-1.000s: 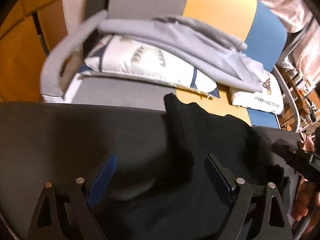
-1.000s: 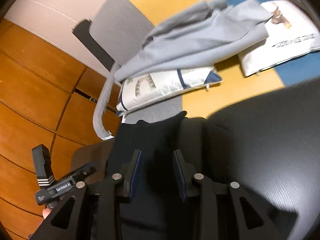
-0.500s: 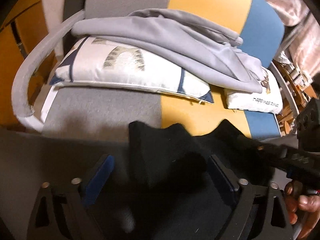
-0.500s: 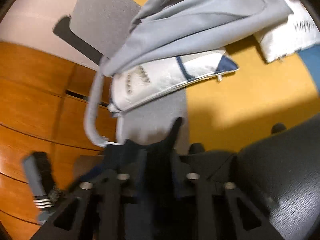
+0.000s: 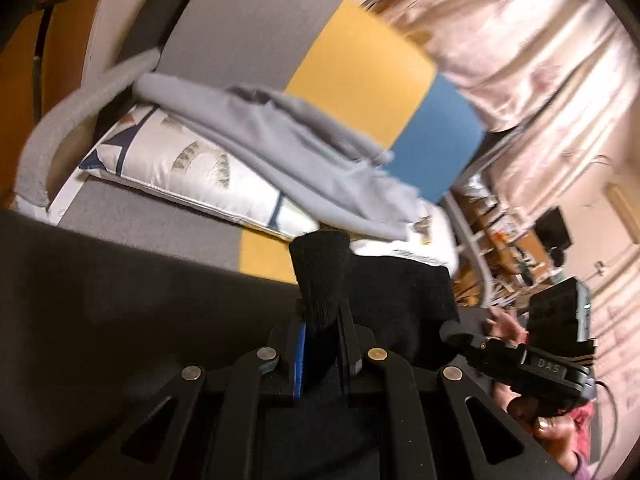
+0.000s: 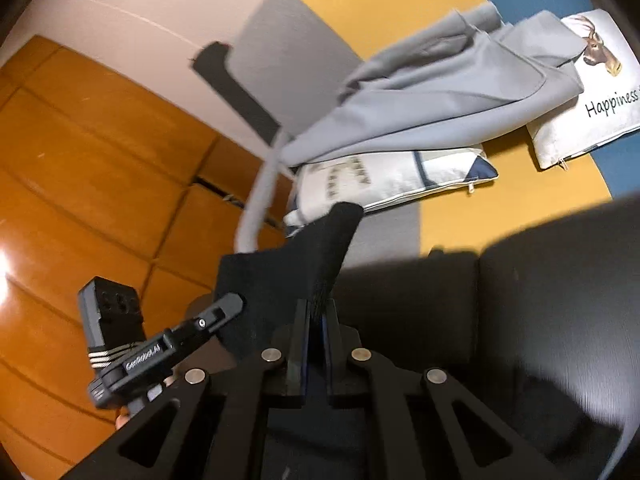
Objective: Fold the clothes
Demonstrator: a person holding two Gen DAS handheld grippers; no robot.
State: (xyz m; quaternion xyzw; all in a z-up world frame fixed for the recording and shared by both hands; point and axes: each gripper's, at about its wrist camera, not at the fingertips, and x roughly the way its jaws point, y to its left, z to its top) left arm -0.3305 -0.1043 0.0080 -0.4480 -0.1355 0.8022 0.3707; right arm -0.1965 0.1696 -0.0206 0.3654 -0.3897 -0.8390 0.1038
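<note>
A black knitted garment (image 5: 384, 292) is stretched between my two grippers above a dark table (image 5: 120, 300). My left gripper (image 5: 322, 312) is shut on one corner of it, and the cloth pokes up past the fingertips. In the right wrist view my right gripper (image 6: 318, 308) is shut on the other corner of the black garment (image 6: 288, 276), which rises to a point. Each view shows the opposite gripper off to the side: the right one (image 5: 520, 356) and the left one (image 6: 160, 348). Most of the garment hangs below and is hidden.
A sofa (image 5: 360, 56) with grey, yellow and blue panels stands behind the table. On it lie a grey garment (image 5: 304, 152), a patterned cushion (image 5: 192, 164) and a white deer cushion (image 6: 592, 92). Wooden panelling (image 6: 100, 160) is at the left, curtains (image 5: 520, 60) at the right.
My left gripper went from wide open to shut on the black garment's corner. My right gripper closed tighter on its corner. Both lifted the cloth up off the table.
</note>
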